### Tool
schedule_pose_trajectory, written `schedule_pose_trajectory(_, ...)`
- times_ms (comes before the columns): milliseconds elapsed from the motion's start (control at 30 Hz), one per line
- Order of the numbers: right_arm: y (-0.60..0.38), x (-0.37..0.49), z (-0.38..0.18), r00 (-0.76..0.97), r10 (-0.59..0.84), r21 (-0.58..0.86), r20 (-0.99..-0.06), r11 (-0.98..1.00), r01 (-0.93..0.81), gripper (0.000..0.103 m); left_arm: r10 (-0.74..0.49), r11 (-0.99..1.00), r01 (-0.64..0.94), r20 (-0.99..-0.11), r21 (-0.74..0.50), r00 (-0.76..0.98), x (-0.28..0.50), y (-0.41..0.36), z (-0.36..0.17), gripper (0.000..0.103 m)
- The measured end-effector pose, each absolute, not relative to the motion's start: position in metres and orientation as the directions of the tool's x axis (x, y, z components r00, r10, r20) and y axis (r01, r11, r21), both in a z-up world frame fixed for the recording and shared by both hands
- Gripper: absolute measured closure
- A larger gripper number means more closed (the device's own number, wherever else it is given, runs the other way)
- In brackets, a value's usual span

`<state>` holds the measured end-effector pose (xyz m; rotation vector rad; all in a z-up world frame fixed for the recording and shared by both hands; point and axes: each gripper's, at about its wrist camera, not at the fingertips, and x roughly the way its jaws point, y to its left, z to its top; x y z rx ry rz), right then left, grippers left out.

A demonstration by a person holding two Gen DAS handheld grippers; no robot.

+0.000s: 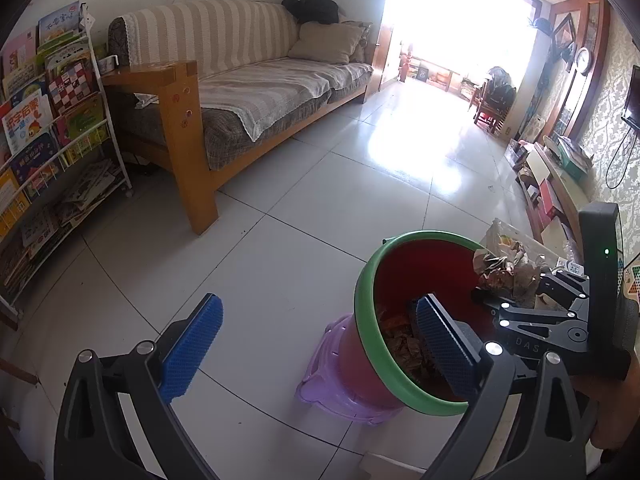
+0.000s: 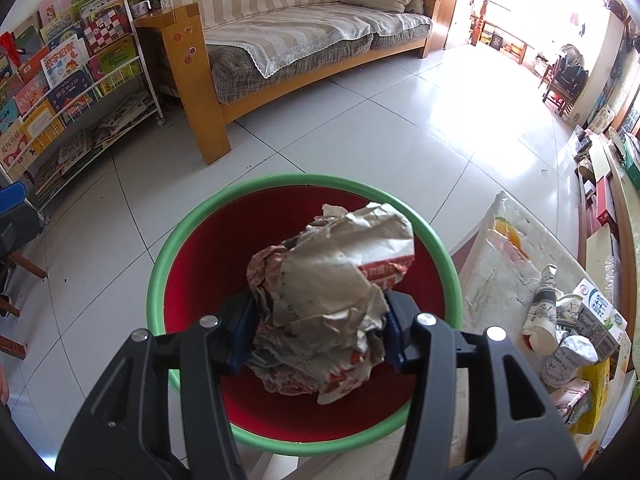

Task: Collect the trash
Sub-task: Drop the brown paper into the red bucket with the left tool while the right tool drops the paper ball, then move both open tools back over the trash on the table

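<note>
PROGRESS: partial | right hand-held gripper (image 2: 316, 332) gripping crumpled wrapper (image 2: 332, 300) over bin (image 2: 160, 280) | left hand-held gripper (image 1: 316, 344) spread, empty | cartons (image 2: 576, 332) lower right remaining on worktop (image 2: 492, 264)

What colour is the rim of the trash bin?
Green, around a red inside; the rim of the trash bin shows best in the right wrist view.

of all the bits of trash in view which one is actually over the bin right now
The big crumpled brown paper wrapper, clamped in the right gripper above the green-rimmed red bin. The cartons and wrappers lie on the table to the right.
</note>
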<state>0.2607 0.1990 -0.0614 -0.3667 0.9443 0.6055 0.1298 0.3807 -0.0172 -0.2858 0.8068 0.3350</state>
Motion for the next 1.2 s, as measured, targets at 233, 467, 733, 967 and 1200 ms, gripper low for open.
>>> schedule_pose_trajectory(233,0.202,0.251,-0.059,0.447,0.315,-0.048,-0.837,0.771,-0.635,0.004,0.179,0.910,-0.396,-0.743,-0.124,0.645,0.128,0.376,-0.015,0.010)
schedule_pose_trajectory(467,0.173,0.244,-0.046,0.466,0.321,-0.041,-0.825,0.788,-0.615,0.004,0.159,0.925,-0.360,-0.734,-0.123,0.660,0.132,0.354,-0.006,0.009)
schedule_pose_trajectory(733,0.098,0.234,-0.030,0.511,0.306,-0.012,-0.803,0.849,-0.528,0.004,0.091,0.959,-0.257,-0.725,-0.122,0.683,0.150,0.294,0.003,0.009)
schedule_pose_trajectory(967,0.008,0.222,-0.014,0.569,0.249,-0.019,-0.783,0.906,-0.423,0.004,0.003,0.984,-0.132,-0.723,-0.121,0.691,0.176,0.222,0.009,0.009)
schedule_pose_trajectory(1200,-0.094,0.214,-0.009,0.605,0.160,-0.029,-0.780,0.956,-0.291,0.004,-0.069,0.995,-0.003,-0.738,-0.096,0.671,0.196,0.145,0.006,0.009)
